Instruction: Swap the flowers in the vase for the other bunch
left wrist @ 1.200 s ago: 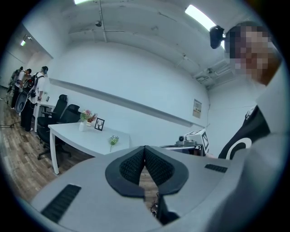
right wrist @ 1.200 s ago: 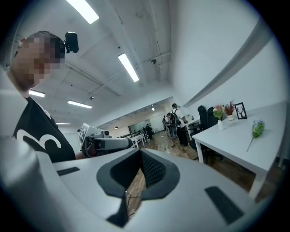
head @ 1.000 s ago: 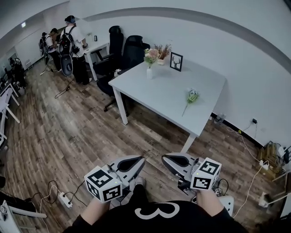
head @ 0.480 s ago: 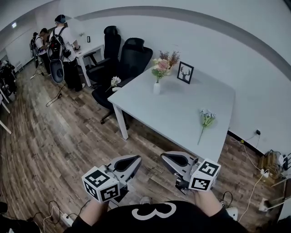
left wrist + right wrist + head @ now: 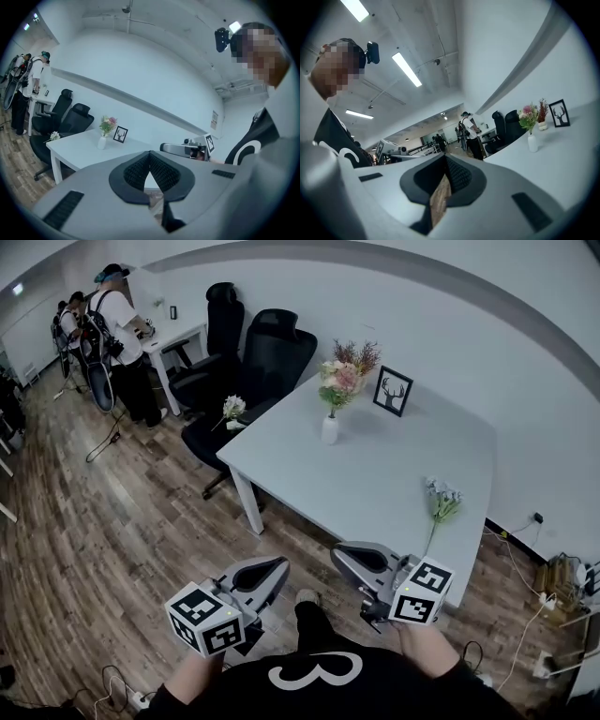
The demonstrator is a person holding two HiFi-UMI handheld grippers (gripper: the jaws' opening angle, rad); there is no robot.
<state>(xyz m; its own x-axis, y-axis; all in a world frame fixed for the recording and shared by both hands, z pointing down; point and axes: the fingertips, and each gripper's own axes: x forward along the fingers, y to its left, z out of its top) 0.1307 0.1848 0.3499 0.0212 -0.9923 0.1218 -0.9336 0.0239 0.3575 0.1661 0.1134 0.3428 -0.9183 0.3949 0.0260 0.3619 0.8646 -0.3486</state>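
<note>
A small white vase (image 5: pixel 330 428) with a pink and cream bunch of flowers (image 5: pixel 340 379) stands near the far side of the white table (image 5: pixel 375 479). The other bunch (image 5: pixel 441 500), pale flowers on a green stem, lies flat by the table's right edge. Both grippers hang in front of me, short of the table's near corner and apart from everything. My left gripper (image 5: pixel 279 565) is shut and holds nothing. The right gripper (image 5: pixel 337 552) is also shut and holds nothing. The vase (image 5: pixel 101 142) shows far off in the left gripper view, and in the right gripper view the vase (image 5: pixel 532 142) stands to the right.
A framed deer picture (image 5: pixel 392 392) and a pot of dried flowers (image 5: pixel 362 354) stand behind the vase. Two black office chairs (image 5: pixel 272 351) are at the table's far left, with a small white bunch (image 5: pixel 232 409) beside them. People (image 5: pixel 111 320) stand at a desk far left. Cables (image 5: pixel 122 697) lie on the wood floor.
The table, vase and loose bunch have come closer and lower in the head view. Both grippers stay shut side by side in front of me.
</note>
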